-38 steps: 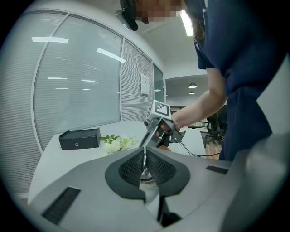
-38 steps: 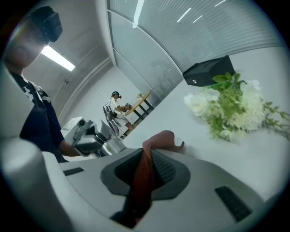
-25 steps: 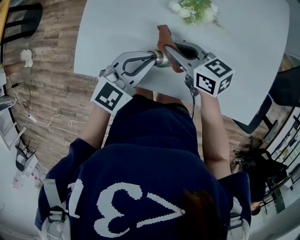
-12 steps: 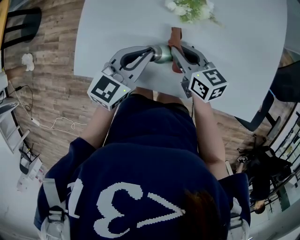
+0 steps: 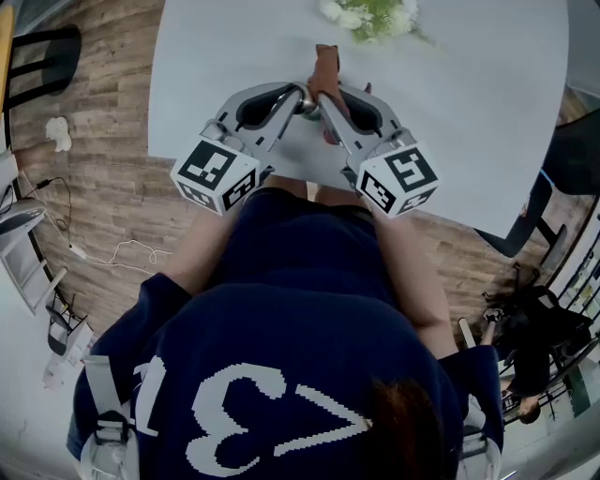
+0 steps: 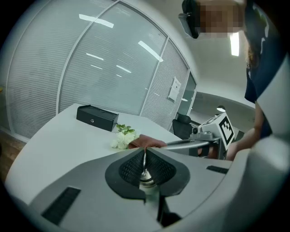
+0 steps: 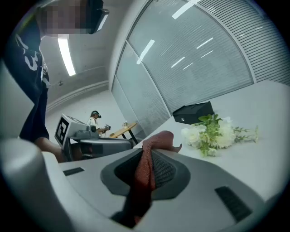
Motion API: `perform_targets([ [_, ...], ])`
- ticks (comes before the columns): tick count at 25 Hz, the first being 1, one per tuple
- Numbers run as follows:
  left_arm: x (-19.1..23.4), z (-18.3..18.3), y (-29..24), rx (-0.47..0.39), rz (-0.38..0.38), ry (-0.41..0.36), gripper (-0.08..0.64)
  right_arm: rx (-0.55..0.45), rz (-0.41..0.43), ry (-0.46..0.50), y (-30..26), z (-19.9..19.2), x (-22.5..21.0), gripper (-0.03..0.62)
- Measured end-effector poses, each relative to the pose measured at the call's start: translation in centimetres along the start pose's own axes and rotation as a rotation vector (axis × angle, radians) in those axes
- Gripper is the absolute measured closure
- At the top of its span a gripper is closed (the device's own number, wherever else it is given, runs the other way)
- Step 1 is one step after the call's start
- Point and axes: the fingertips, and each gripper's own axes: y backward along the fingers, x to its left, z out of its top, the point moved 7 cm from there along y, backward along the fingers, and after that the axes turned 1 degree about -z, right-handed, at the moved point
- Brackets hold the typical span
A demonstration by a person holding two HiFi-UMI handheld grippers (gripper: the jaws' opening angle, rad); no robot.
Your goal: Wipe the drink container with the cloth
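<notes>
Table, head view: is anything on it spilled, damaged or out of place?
Nothing stands out: no spill on the table, flowers lie intact near its far edge, cloth is in the right gripper.

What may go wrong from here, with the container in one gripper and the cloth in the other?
1. The left gripper pinches the metal container only by a thin part at its tips. Pressure from the cloth could twist it loose, and it would likely drop onto the table.
2. The flowers lie just beyond the cloth. A long stroke by the right gripper might sweep them.
</notes>
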Motion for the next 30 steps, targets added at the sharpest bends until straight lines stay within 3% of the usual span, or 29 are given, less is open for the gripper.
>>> perform_targets([
  [6,0.9,-0.1,0.1,-0.005,0.018,0.076,0.534,0.091,-0.186,-0.004,2.1,-4.6,-4.5,0.537],
  [9,1.2,-0.1,0.1,-0.004,0.030,0.118,0.534,0.139,-0.239,0.012,2.8,-5.9,-5.5,0.537],
  [12,1.3,-0.2,0.0,-0.002,0.044,0.156,0.534,0.115,-0.211,0.039,2.6,-4.9,-4.1,0.536],
  [18,1.4,0.2,-0.5,0.012,0.070,0.201,0.534,-0.011,-0.020,0.155,-0.3,0.4,1.8,0.535],
  [20,1.5,0.4,-0.5,0.013,0.076,0.212,0.534,-0.015,0.007,0.184,-0.9,1.2,2.9,0.536],
  [25,1.9,0.5,-0.6,0.009,0.077,0.242,0.534,0.034,-0.072,0.197,0.9,-1.0,0.9,0.537],
  [30,2.2,0.2,-0.8,0.010,0.078,0.260,0.534,0.158,-0.179,0.214,3.3,-5.3,-2.5,0.537],
])
